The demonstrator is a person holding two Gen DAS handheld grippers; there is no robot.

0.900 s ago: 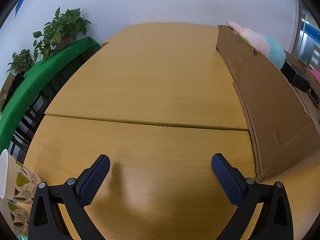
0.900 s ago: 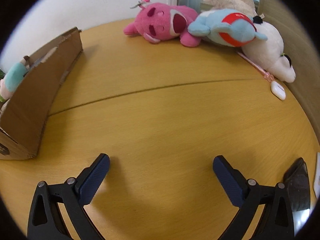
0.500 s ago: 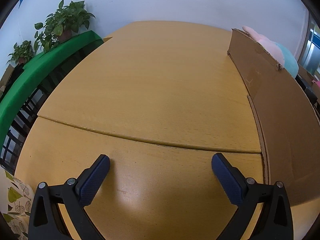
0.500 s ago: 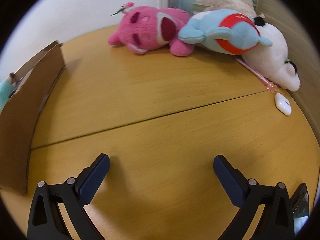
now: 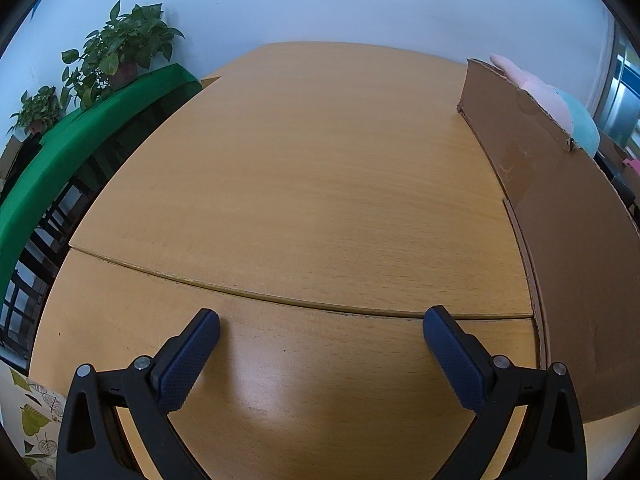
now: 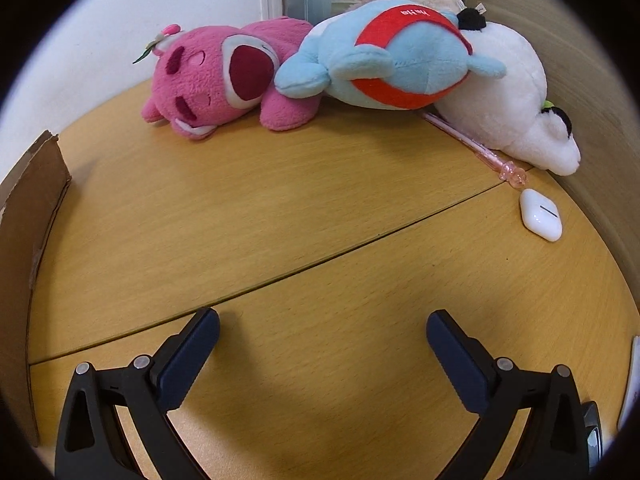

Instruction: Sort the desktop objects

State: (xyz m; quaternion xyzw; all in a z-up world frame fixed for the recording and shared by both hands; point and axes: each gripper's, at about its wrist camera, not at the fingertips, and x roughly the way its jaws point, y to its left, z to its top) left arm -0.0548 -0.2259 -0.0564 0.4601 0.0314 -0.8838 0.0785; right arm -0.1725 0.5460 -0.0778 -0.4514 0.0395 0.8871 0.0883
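In the right wrist view a pink plush bear (image 6: 216,80), a blue and red plush (image 6: 396,56) and a white plush (image 6: 508,100) lie together at the far edge of the wooden table (image 6: 280,216). A pink pen (image 6: 476,148) and a white earbud case (image 6: 541,214) lie to the right. My right gripper (image 6: 322,330) is open and empty, short of the plush toys. My left gripper (image 5: 320,328) is open and empty over bare table, left of a cardboard box (image 5: 568,248) that holds a pink and teal plush (image 5: 556,108).
The box's end shows at the left in the right wrist view (image 6: 28,240). A green bench (image 5: 60,164) with potted plants (image 5: 116,48) runs along the left. A leaf-patterned paper cup (image 5: 32,424) stands at bottom left. A dark phone (image 6: 594,428) lies at bottom right.
My right gripper has moved forward toward the plush toys, which now look larger. My left gripper has moved forward and swung left; the paper cup has slid toward the frame edge.
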